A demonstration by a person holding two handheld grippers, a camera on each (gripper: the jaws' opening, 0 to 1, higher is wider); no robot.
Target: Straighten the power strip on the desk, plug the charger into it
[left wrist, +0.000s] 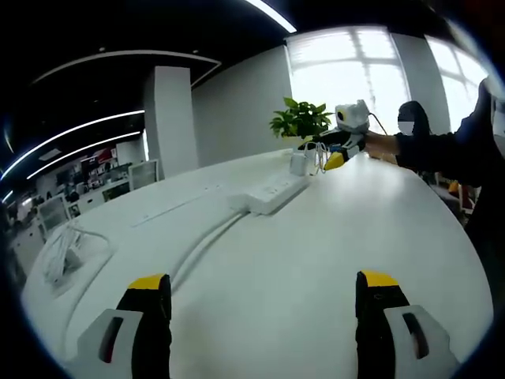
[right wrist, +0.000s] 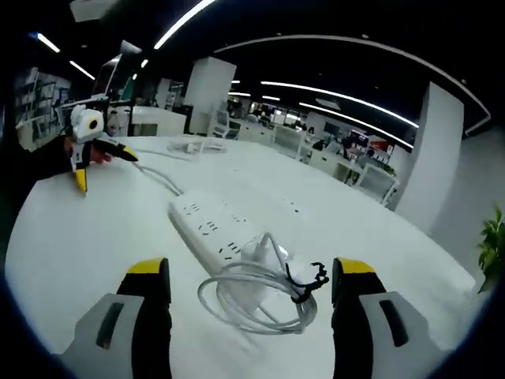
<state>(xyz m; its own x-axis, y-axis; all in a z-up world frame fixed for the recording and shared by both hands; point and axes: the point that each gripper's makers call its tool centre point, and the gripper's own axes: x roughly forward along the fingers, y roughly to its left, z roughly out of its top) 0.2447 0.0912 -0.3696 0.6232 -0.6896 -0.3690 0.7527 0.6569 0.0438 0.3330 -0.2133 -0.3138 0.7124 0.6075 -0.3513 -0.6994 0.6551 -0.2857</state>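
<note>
Lying flat, white power strip (right wrist: 213,227)

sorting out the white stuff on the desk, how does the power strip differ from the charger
The power strip is a long flat bar with rows of sockets; the charger is a small block. The strip's thick cable runs off straight across the desk; the charger's thin cable lies coiled and tied. Both are white, and nothing is plugged into the strip.

Right gripper (right wrist: 251,296) over charger, jaws spread wide.
White charger (right wrist: 264,251) with its coiled, tied cable (right wrist: 256,304) sits low centre between the jaws, touching the near end of the strip (right wrist: 209,223). Strip runs up-left on the white desk (right wrist: 87,245); its cord (right wrist: 158,178) goes on toward the left gripper (right wrist: 99,162), upper left.
</note>
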